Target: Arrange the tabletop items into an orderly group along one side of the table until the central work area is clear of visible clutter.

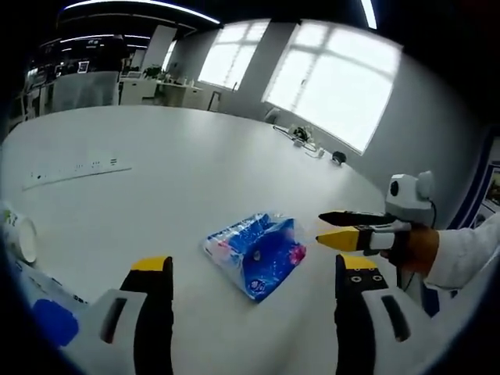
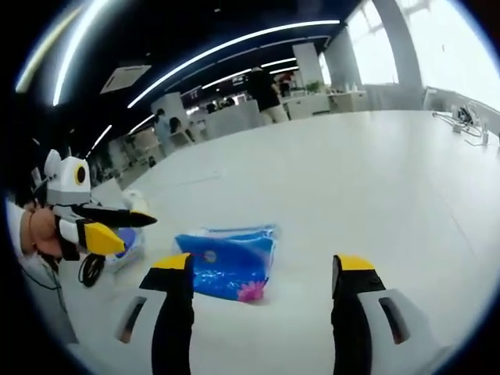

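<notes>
A blue plastic pack of tissues (image 1: pixel 256 252) with pink and white print lies on the white table (image 1: pixel 172 180). My left gripper (image 1: pixel 254 269) hovers just short of the pack, open, with nothing between its jaws. My right gripper (image 1: pixel 326 227) comes in from the right, a hand gripping it, tips pointing at the pack and apart from it. In the right gripper view the same pack (image 2: pixel 225 264) lies just past the open right gripper (image 2: pixel 264 269), a little left of centre. The left gripper (image 2: pixel 129 230) enters there from the left, beside the pack.
A white cup-like container (image 1: pixel 19 234) and blue-printed items (image 1: pixel 51 320) lie at the table's left edge. A long white power strip (image 1: pixel 74 172) rests further back. Cables and small devices (image 1: pixel 308 144) sit at the far edge near the windows. People stand by desks (image 2: pixel 266 94) beyond.
</notes>
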A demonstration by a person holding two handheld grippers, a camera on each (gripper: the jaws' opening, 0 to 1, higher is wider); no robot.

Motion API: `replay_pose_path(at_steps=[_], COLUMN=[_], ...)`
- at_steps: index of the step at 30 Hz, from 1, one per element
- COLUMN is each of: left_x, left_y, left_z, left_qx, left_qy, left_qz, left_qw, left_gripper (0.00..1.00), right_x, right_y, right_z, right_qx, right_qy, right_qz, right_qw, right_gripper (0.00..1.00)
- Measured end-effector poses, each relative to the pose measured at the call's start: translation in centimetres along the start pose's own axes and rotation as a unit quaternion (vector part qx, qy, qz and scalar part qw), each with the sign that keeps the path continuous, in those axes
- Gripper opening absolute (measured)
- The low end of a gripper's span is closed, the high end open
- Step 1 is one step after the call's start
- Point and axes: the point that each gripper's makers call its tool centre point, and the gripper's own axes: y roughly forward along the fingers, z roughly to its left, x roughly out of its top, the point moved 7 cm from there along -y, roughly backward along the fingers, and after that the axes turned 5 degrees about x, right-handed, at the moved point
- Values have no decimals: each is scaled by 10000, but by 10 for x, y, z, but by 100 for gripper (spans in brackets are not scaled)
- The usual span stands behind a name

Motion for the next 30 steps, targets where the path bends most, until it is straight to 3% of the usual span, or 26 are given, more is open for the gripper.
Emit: replay_pose_path(at_steps=[17, 30], left_x=[11, 20], left_y=[-31, -76], left_z=[-3, 3], left_qx=[-82, 55], left_qy=[69, 217], left_qz=[-226, -499], left_qw=[9997, 9985], left_gripper=[92, 93], right_x=[20, 34], right_y=[-18, -29], right_z=[19, 43], right_qx=[20, 119], right_qy=[-124, -297], right_qz=[-238, -383], right_qw=[9996, 9988], right_gripper=[73, 73])
